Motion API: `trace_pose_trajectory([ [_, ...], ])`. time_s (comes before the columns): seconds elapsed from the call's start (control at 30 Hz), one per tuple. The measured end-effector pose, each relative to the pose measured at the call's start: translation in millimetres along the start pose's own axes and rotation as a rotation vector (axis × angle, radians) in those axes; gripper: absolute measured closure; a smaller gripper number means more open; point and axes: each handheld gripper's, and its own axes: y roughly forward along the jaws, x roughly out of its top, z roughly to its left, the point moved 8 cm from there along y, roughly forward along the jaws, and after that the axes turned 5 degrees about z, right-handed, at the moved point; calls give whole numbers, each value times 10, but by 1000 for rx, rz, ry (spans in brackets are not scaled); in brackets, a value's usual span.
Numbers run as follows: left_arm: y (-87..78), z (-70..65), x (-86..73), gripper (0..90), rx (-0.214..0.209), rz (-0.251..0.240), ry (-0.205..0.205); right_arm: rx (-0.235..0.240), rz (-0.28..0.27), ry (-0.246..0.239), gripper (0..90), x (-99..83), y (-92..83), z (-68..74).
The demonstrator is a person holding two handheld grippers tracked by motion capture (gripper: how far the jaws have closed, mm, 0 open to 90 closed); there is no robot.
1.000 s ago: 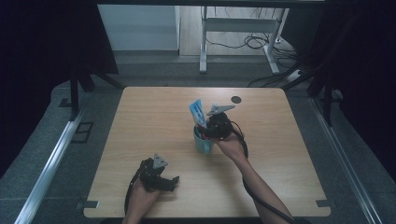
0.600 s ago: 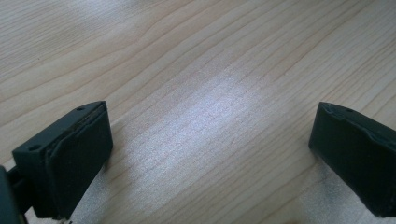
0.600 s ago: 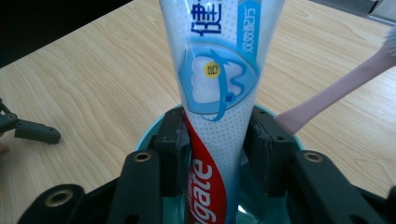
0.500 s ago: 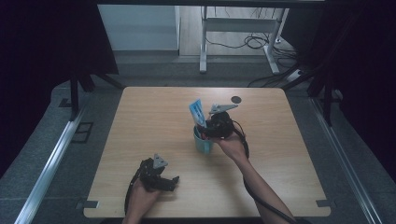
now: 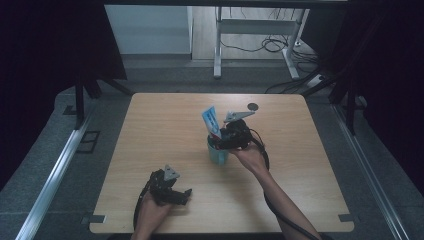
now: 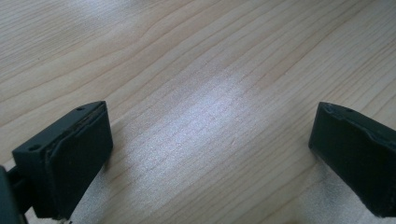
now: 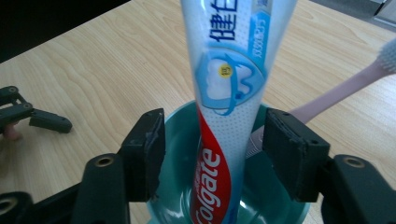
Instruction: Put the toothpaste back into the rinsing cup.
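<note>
**Toothpaste standing in the cup as the right jaws let go**

The right gripper (image 7: 212, 154) is hovering right over the teal cup (image 5: 218, 153), near the middle of the wooden table (image 5: 150, 130), and its jaws have just been opening. In the right gripper view the two black pads are standing apart on either side of the toothpaste tube (image 7: 231, 93), with a clear gap showing between each pad and the tube, so nothing is being squeezed. The tube is sitting cap-down inside the cup (image 7: 177, 154), leaning a little, its white, blue and red print facing the camera. From the high view its flat blue end (image 5: 210, 119) is sticking up above the rim, tilting toward the far left. A pink toothbrush (image 7: 345, 88) is sharing the cup, its handle slanting out to the right of that view and its pale bristle head touching the frame edge.

Over on the near left of the table, the left gripper (image 5: 170, 189) is resting low on the wood in the person's hand, well apart from the cup. Its own view is looking straight along the tabletop (image 6: 210, 93): the jaws are standing wide apart, with only bare wood grain between them. A small dark round disc (image 5: 253, 106) is lying near the far edge of the table, beyond the right gripper (image 5: 234, 136).
</note>
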Motion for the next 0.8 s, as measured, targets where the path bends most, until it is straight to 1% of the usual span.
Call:
trace_pose_trajectory([
  [0.4,-2,3,-2,0,0,3,4,17,-7,-30,217,28,-105,83],
  [0.53,-1,2,-1,0,0,1,2,7,-15,-46,165,25,-142,83],
  [0.63,-1,1,-1,0,0,1,1,2,-14,-61,141,14,-167,96],
  [0.8,-1,1,-1,0,1,1,0,1,-5,-82,130,-14,-222,120],
])
